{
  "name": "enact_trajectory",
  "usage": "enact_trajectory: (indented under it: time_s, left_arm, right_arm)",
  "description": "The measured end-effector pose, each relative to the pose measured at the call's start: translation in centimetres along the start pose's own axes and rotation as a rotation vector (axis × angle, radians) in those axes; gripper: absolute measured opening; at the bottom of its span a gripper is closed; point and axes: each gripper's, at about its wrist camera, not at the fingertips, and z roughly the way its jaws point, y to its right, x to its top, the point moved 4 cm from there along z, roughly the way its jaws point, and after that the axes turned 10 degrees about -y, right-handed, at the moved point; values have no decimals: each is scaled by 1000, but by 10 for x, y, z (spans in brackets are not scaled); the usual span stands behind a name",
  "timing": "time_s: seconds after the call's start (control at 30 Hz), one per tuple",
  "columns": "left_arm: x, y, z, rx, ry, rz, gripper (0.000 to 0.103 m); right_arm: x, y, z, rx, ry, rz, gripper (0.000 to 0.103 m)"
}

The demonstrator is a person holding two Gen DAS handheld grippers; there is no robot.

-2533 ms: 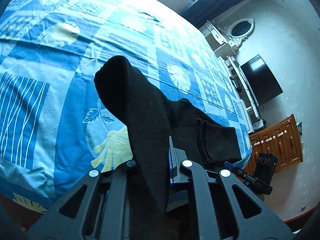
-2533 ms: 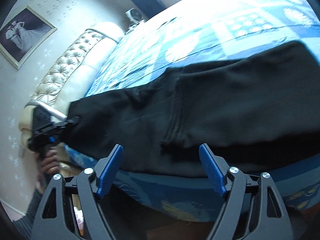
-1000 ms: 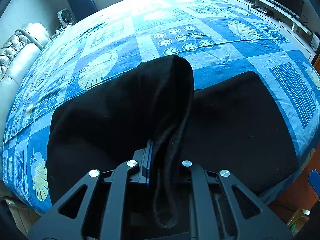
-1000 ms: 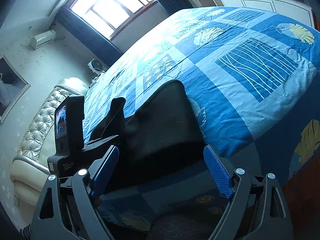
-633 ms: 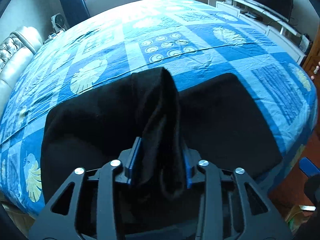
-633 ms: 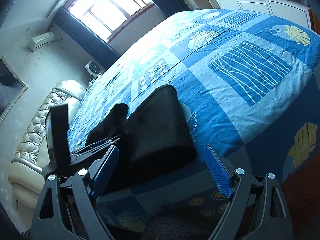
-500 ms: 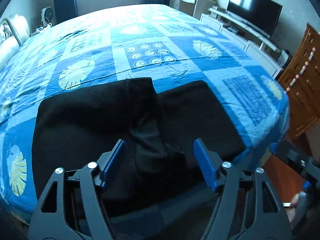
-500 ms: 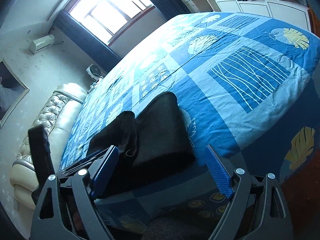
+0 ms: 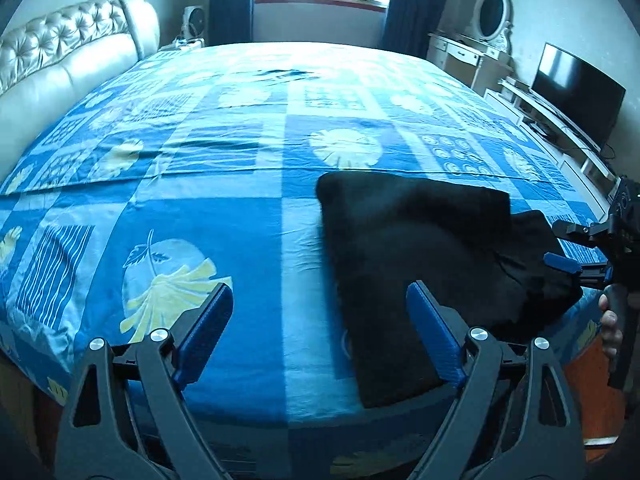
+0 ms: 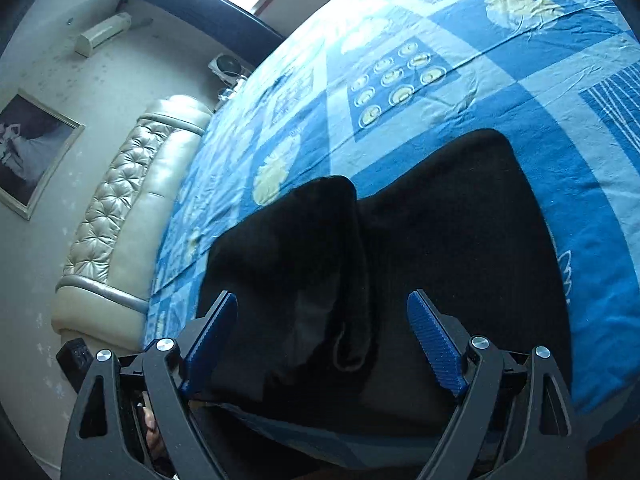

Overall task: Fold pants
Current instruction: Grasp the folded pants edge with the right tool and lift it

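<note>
Pants (image 9: 420, 248) lie folded in a dark slab near the bed's (image 9: 240, 208) right near edge – soft, limp cloth, light, prone to slumping where unsupported. Left claw (image 9: 320, 332) is opening, nothing between its jaws; right claw (image 10: 324, 340) stands wide over a raised fold, not pinching it. Best hold, I judge – a layered edge or corner, all plies together

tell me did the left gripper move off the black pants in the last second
Yes. The left gripper, jaws opening and empty, now faces the blue patterned bedsheet; the folded black pants lie to its right.
</note>
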Motion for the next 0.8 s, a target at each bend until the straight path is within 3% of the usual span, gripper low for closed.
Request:
enact_trajectory:
  time_s: [0.13, 0.2, 0.23, 0.27, 0.37, 0.47, 0.63, 0.8]
  left_arm:
    - [-10, -28, 7, -30, -30, -81, 88]
    - [-16, -34, 11, -47, -46, -107, 88]
    - [-19, -35, 13, -55, -56, -117, 88]
    - [-21, -36, 15, -61, -65, -124, 88]
    - [-25, -38, 20, -77, -83, -132, 88]
    - [-24, -36, 20, -98, -91, -133, 88]
    - [-16, -25, 17, -124, -79, -127, 88]
    - [-10, 5, 25, -161, -96, -91, 89]
  right_arm:
    - [0, -6, 30, 35, -95, -13, 84]
    - [-2, -12, 40, 49, -124, -20, 64]
    - [-4, -13, 47, 42, -147, -14, 43]
    - [-5, -12, 50, 22, -158, -10, 29]
    - [-7, -19, 49, -34, -147, -54, 16]
    - [-6, -40, 29, -76, -94, -142, 13]
    - [-1, -62, -36, -56, 43, -215, 12]
    - [5, -34, -71, -119, 79, -198, 12]
